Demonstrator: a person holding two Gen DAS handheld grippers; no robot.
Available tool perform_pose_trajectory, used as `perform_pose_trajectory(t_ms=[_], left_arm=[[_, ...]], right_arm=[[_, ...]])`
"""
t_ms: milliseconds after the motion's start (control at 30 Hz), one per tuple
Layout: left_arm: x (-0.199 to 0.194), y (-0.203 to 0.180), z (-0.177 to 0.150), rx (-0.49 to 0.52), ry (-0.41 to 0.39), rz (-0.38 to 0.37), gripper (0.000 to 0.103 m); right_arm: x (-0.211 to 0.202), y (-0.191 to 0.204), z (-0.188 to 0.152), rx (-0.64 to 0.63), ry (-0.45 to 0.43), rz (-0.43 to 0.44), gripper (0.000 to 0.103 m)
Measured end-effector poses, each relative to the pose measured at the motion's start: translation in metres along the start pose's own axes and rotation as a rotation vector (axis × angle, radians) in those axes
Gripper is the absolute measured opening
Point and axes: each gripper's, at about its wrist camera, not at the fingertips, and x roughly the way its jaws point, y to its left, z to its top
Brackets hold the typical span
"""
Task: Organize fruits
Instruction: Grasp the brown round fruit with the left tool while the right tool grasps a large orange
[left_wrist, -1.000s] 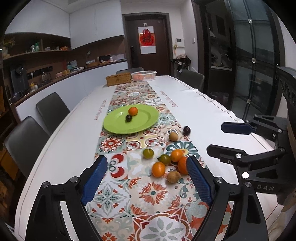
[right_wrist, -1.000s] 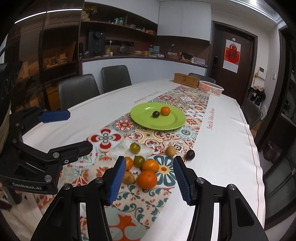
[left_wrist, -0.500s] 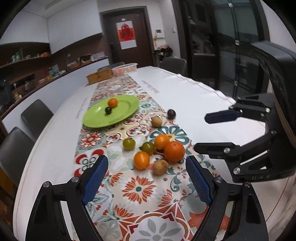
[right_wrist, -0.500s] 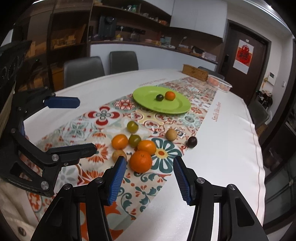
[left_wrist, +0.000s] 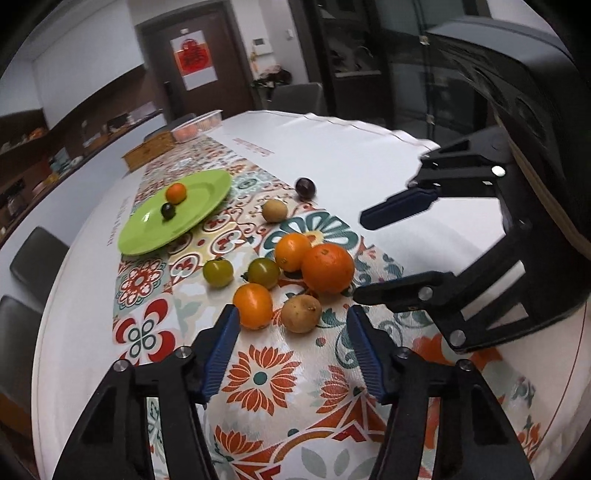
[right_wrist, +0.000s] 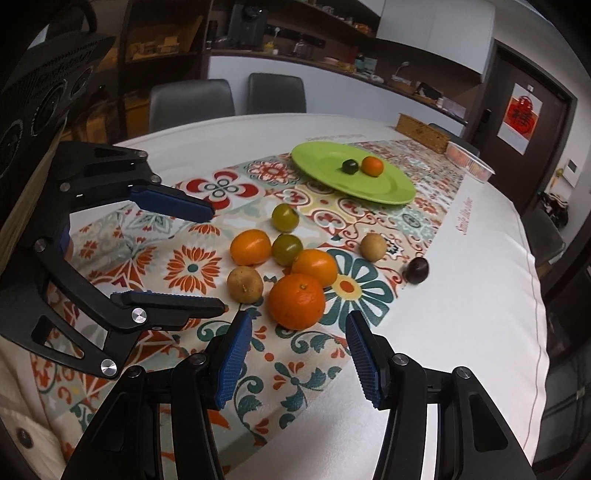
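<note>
- Fruit cluster sits nearer than a second ago; I've brought both tools down toward it.
- My right hand-held gripper (right_wrist: 299, 354) is spread, empty, just short of the big orange (right_wrist: 296, 301).
- My left hand-held gripper (left_wrist: 291, 343) is spread too, nearing the brown fruit (left_wrist: 301, 314).
- Green plate (right_wrist: 391, 192) on the table already holds two fruits; I judge the next pickup imminent.

Dim indoor light; soft glare on glossy white tablecloth (left_wrist: 332, 147); strong fisheye bending, dark vignette corners; background slightly blurred.
</note>
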Motion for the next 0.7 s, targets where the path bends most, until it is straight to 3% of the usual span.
perform_pose_trajectory(t_ms=[300, 700], left_arm=[[0.016, 0.006, 0.002, 0.039, 0.031, -0.065, 0.042], [0.029, 0.006, 0.004, 0.051, 0.056, -0.104, 0.035]], right_arm=[[0.019, -0.001, 0.002, -0.005, 0.026, 0.027, 0.053], [0.035, -0.007, 0.004, 0.014, 0.042, 0.052, 0.051]])
